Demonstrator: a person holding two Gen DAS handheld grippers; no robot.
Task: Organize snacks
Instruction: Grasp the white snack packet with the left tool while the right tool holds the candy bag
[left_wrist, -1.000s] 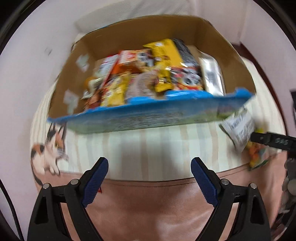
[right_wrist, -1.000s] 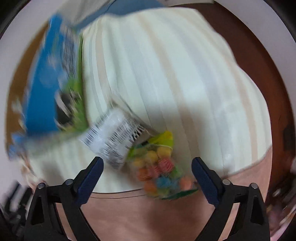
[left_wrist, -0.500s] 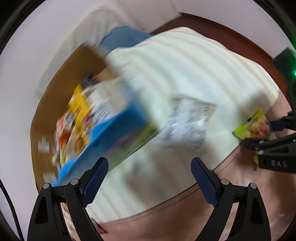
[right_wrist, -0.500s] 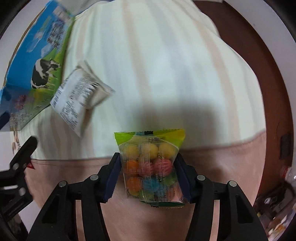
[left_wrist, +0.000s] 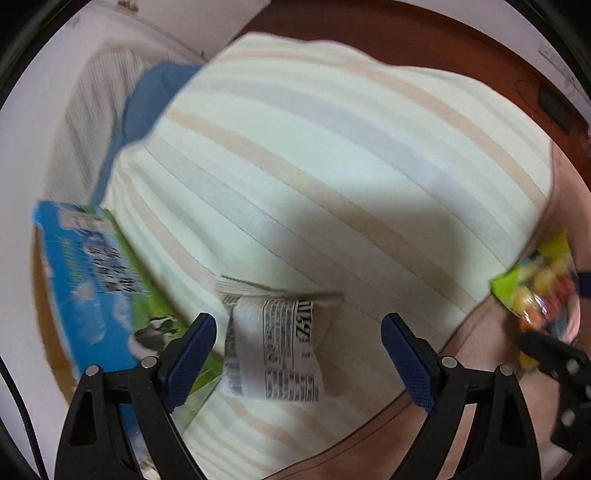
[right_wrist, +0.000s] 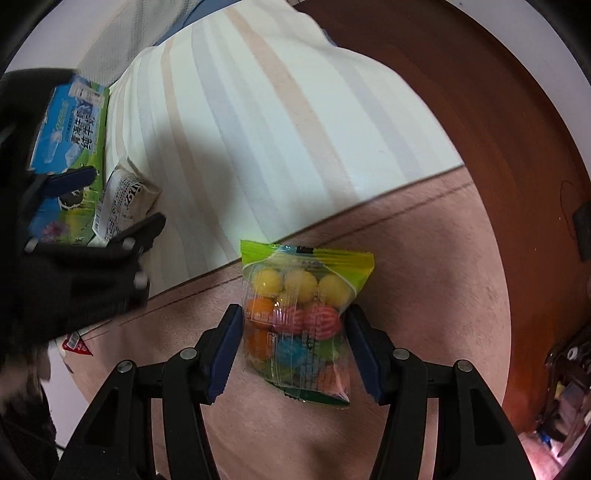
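Note:
My right gripper (right_wrist: 293, 343) is shut on a clear bag of coloured candy balls (right_wrist: 299, 317) with a green top, held over the pink blanket edge. The same bag (left_wrist: 543, 291) shows at the right edge of the left wrist view. My left gripper (left_wrist: 299, 354) is open, its jaws wide on either side of a white snack packet (left_wrist: 273, 350) with black print that lies on the striped bedding. That packet (right_wrist: 123, 203) also shows in the right wrist view, beside the blue and green milk carton box (left_wrist: 92, 288).
The striped cream bedding (left_wrist: 332, 155) fills the middle, with a pink blanket (right_wrist: 424, 258) at its near edge. Brown wooden floor (right_wrist: 498, 110) lies beyond to the right. The left gripper body (right_wrist: 74, 266) is at the left of the right wrist view.
My right gripper closed on the candy bag and lifted it toward the pink blanket. My left gripper swung from the snack box down over the white packet, still open.

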